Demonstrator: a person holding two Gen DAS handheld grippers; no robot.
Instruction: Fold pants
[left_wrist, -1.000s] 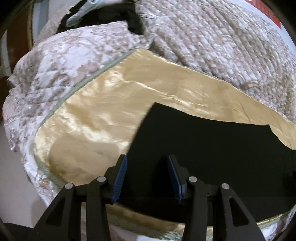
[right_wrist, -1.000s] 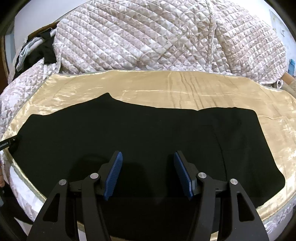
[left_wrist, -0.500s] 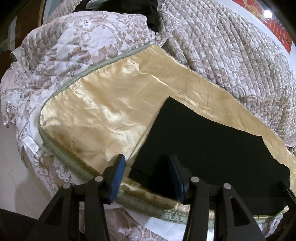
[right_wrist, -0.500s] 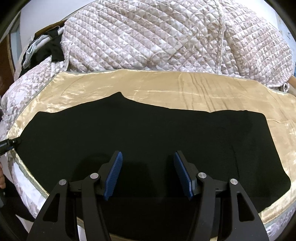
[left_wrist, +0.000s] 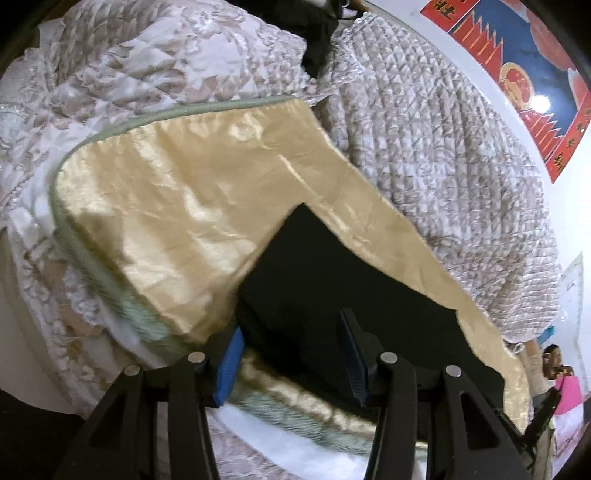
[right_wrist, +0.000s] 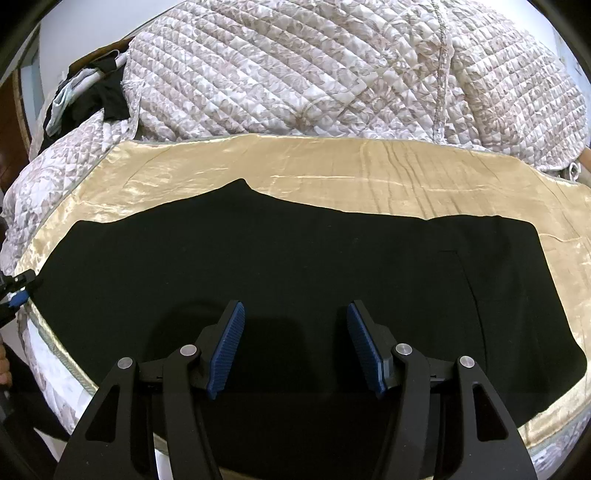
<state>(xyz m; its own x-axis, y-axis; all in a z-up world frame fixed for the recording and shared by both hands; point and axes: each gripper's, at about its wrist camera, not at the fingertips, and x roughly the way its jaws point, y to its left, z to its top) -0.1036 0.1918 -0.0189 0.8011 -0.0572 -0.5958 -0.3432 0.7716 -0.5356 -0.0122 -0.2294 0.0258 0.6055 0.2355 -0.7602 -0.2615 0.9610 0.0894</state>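
Now the black pants (right_wrist: 295, 266) are lying flat along the near side of the bed, spread across a gold satin sheet (right_wrist: 369, 166) whose green piped edge (left_wrist: 110, 295) is running round the mattress corner. In the right wrist view their far edge is showing a small peak left of centre, with a wide band of bare satin lying beyond it up to the quilted floral bedspread (right_wrist: 332, 74), so open room is lying behind the garment. Their right end is stopping short of the sheet's right edge, and their near edge is running close to the bed's front edge.

The right gripper (right_wrist: 295, 347) is hovering over the middle of the pants with its blue pads (right_wrist: 225, 350) standing apart and nothing between them. The left gripper (left_wrist: 291, 354) is sitting at the left end, its jaws standing apart astride the near corner of the pants right at the mattress edge; whether the pads are touching the cloth I cannot tell. Dark clothes (right_wrist: 99, 96) are piling at the bed's far left corner, well apart from the pants.
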